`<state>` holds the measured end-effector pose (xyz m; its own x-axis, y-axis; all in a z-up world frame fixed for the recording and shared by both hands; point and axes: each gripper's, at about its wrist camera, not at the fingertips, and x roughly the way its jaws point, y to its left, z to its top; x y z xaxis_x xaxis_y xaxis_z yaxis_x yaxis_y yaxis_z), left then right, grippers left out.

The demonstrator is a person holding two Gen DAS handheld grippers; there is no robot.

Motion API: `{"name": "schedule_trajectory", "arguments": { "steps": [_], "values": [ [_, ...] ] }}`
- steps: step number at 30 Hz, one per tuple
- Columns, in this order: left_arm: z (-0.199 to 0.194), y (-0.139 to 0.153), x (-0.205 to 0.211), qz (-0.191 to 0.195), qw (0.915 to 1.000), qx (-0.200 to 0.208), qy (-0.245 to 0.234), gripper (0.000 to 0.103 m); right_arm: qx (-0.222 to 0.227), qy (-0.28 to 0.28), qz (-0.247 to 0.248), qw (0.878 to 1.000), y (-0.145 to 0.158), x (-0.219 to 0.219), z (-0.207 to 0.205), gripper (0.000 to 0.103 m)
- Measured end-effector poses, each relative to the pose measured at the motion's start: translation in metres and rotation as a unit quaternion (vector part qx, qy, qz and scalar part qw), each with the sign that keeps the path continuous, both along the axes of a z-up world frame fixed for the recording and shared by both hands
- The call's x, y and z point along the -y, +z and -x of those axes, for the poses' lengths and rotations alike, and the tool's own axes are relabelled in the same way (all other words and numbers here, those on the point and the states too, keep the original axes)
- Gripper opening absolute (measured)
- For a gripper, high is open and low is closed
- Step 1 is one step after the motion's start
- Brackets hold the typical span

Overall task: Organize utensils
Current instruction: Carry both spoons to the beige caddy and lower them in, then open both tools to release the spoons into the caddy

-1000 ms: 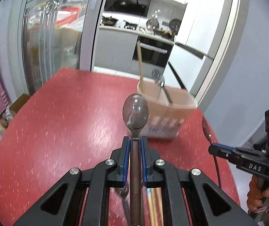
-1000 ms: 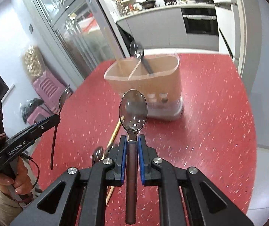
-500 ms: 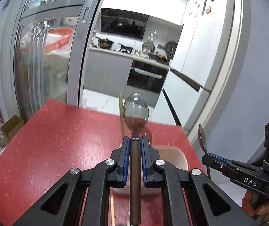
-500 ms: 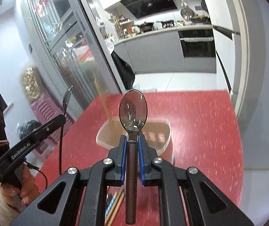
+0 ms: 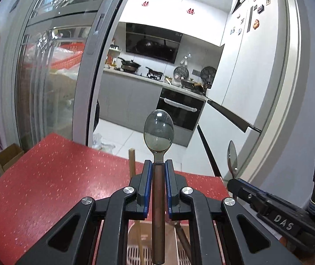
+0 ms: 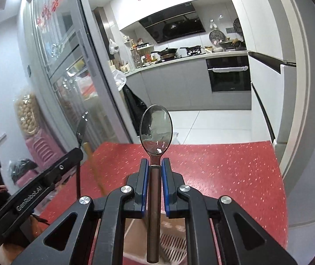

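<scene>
Left gripper (image 5: pixel 158 165): blue-padded jaws clamped on the brown handle of a steel spoon with a polished oval bowl (image 5: pixel 158 133), bowl upward and ahead of the fingertips. Right gripper (image 6: pixel 154 164): jaws likewise clamped on a second brown-handled steel spoon (image 6: pixel 156 130), bowl up. Grip on both is unchanged from a second ago.

Change vs. one second ago: both views then looked down on the beige plastic utensil caddy with its dividing wall standing on the red speckled tabletop, well ahead of the spoon bowls. Half a second ago the caddy sat just below each spoon bowl. Now the caddy (image 5: pixel 135 240) shows only at the bottom edge, under the gripper linkage, with its slotted floor visible between the black arms; the right view shows it the same way (image 6: pixel 170 227). The spoon bowls now stand against the kitchen beyond the red speckled table (image 5: pixel 47 176).

A light wooden stick (image 5: pixel 132 161) rises from the caddy, just left of the left gripper's fingers; it appears blurred in the right view (image 6: pixel 93 167).

Each gripper shows in the other's view: right at the right edge (image 5: pixel 232 180), left at the left edge (image 6: pixel 79 152), each with its spoon.
</scene>
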<state>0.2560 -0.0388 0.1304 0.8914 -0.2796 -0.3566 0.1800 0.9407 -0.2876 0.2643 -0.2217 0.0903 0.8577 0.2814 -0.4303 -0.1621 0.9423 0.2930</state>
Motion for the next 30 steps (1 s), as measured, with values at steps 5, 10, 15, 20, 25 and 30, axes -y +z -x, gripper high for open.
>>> {"name": "schedule_trajectory", "arguments": {
  "steps": [5,10,15,20,25,30],
  "values": [
    [-0.002,-0.021,0.01,-0.014,0.9997,0.015,0.01,0.036,0.013,-0.013,0.031,0.999,-0.023,-0.005,-0.01,0.012],
    [0.004,-0.038,0.014,-0.034,0.9991,0.023,0.015,0.036,0.016,-0.013,0.062,0.998,-0.045,-0.014,-0.012,0.012],
    [0.009,-0.046,0.016,-0.051,0.9984,0.02,0.011,0.036,0.023,-0.003,0.09,0.996,-0.056,-0.023,-0.004,0.012],
    [0.013,-0.055,0.019,-0.067,0.9977,0.004,0.01,0.036,0.017,0.008,0.109,0.994,-0.062,-0.028,0.007,0.012],
    [0.017,-0.059,0.019,-0.076,0.997,-0.006,0.014,0.036,0.01,0.014,0.113,0.993,-0.063,-0.027,0.013,0.012],
    [0.021,-0.058,0.021,-0.094,0.9955,-0.01,0.008,0.036,-0.002,0.028,0.113,0.993,-0.062,-0.027,0.015,0.013]
  ]
}}
